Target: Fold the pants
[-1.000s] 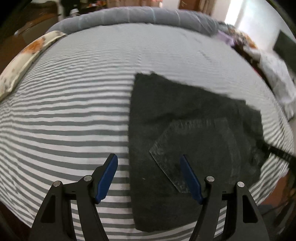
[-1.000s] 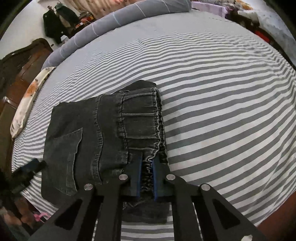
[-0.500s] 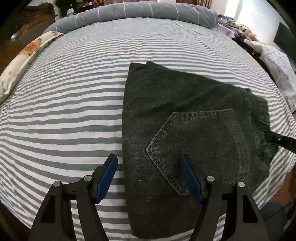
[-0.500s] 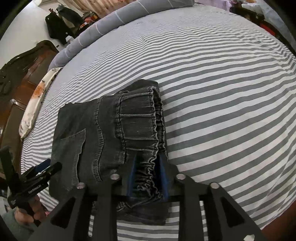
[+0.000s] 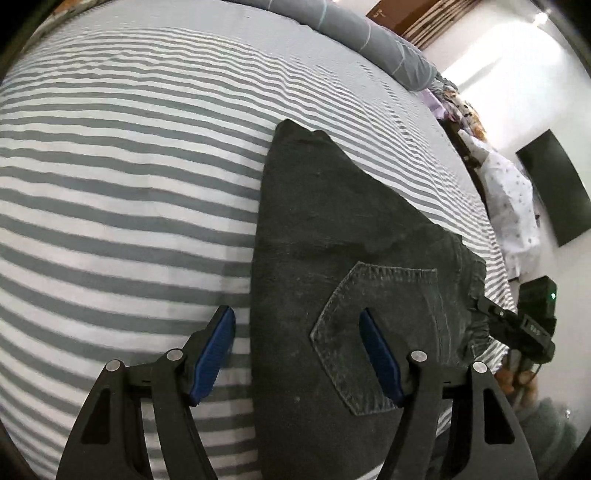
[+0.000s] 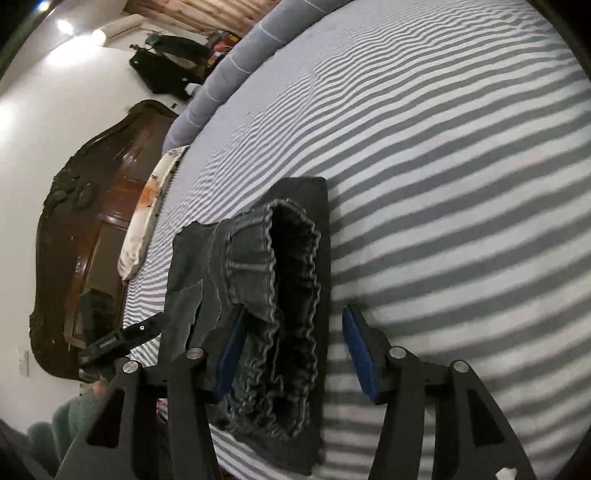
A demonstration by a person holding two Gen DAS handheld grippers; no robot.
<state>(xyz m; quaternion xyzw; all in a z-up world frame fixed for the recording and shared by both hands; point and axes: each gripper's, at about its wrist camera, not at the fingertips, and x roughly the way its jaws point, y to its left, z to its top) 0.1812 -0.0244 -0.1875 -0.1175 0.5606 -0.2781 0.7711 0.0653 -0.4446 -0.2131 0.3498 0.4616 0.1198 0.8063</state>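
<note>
Headboard: a dark carved wooden headboard (image 6: 85,229) stands at the far left of the right wrist view, with a white pillow with orange blotches (image 6: 147,210) lying beside it along the edge of the bed.
Bed: a grey-and-white striped bedsheet (image 5: 110,177) covers the mattress; a long grey bolster with thin pale lines (image 5: 369,33) lies along its far edge.
Left gripper: the black left gripper with blue-padded fingers (image 5: 297,354) has its fingers wide apart; one blue pad is over the striped sheet, the other over the back pocket, and nothing is clamped between them.
Pants: the folded dark grey denim pants (image 5: 332,240) lie flat on the bed near its front edge, back pocket (image 5: 373,321) facing up, with the ruffled elastic waistband (image 6: 291,295) at the right end of the bundle.
Right gripper: the black right gripper with blue pads (image 6: 291,354) has its fingers spread apart on either side of the waistband, gripping nothing.
Wall: a dark flat screen (image 5: 554,188) hangs on the white wall at the far right of the left wrist view.
</note>
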